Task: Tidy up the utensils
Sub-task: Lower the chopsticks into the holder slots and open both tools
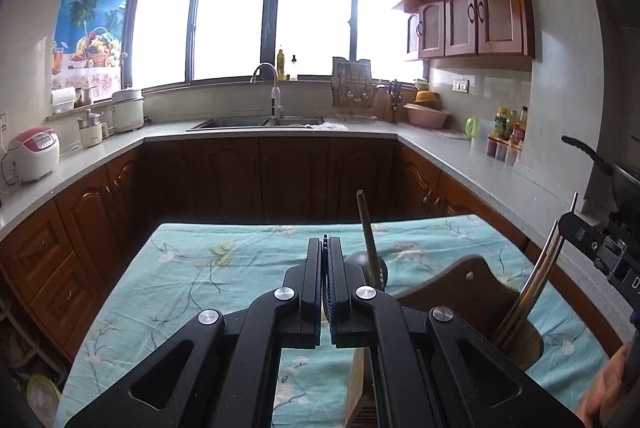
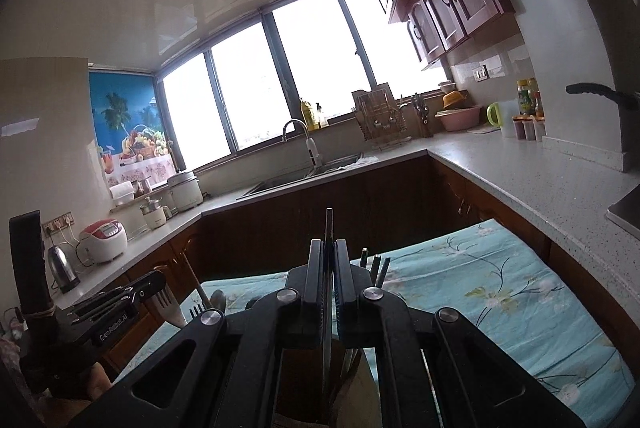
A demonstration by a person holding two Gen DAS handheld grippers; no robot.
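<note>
My left gripper (image 1: pixel 324 248) is shut and holds nothing I can see, above the teal floral tablecloth (image 1: pixel 224 268). Right of it stands a brown wooden utensil holder (image 1: pixel 460 292) with a dark cup (image 1: pixel 524 344). A dark ladle (image 1: pixel 370 228) stands just past my fingers. Two metal handles (image 1: pixel 536 280) lean in the cup. My right gripper (image 2: pixel 329 248) is shut on a thin flat metal utensil handle (image 2: pixel 329 224), upright over the holder. Other handle tips (image 2: pixel 376 264) rise behind it. My right gripper also shows in the left wrist view (image 1: pixel 596 240).
A fork (image 2: pixel 195 310), a spoon (image 2: pixel 218 300) and a slotted turner (image 2: pixel 166 302) stand at the left. Counters (image 1: pixel 500 180) wrap the room with a sink (image 1: pixel 256 122), rice cooker (image 1: pixel 34 152), kettle (image 2: pixel 62 268) and dish rack (image 1: pixel 356 92).
</note>
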